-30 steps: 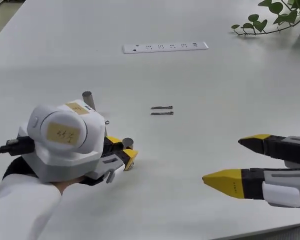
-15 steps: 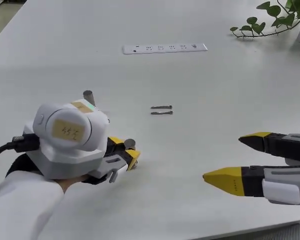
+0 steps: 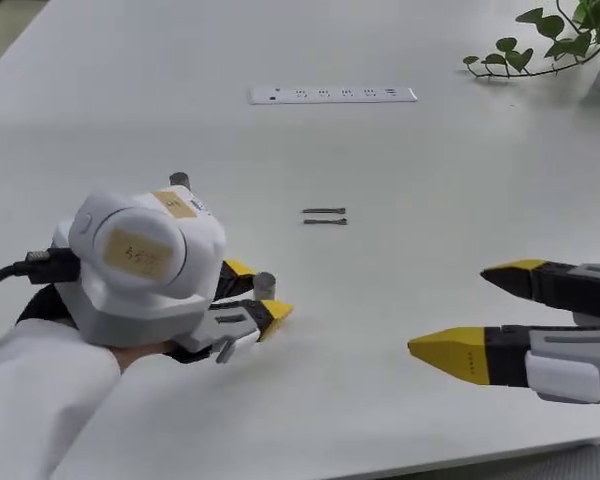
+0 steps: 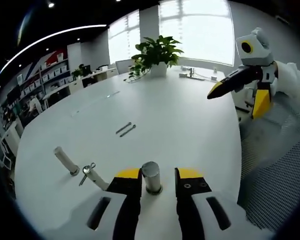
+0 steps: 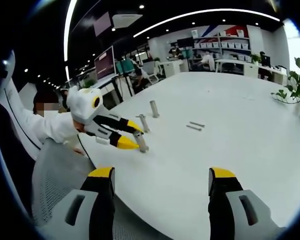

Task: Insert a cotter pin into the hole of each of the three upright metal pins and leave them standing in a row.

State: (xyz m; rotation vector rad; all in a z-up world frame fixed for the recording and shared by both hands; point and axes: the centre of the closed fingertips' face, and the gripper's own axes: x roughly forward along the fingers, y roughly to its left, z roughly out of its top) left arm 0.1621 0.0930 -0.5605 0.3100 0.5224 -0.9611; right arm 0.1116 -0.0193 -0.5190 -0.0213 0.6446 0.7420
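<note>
Workbench set: three grey upright metal pins, loose cotter pins, two yellow-tipped hand-held grippers.
Left gripper [image 3: 261, 291] is narrowly parted astride the nearest grey metal pin [image 4: 151, 175], not clamped on it. The middle pin [image 4: 96, 177] carries a looped cotter pin [image 4: 86, 170]; the far pin [image 4: 65, 159] is bare. Two slim loose cotter pins [image 3: 324, 216] lie side by side on the white table [image 3: 430, 150], well apart from the row. Right gripper [image 3: 448, 311] is spread wide and empty.
</note>
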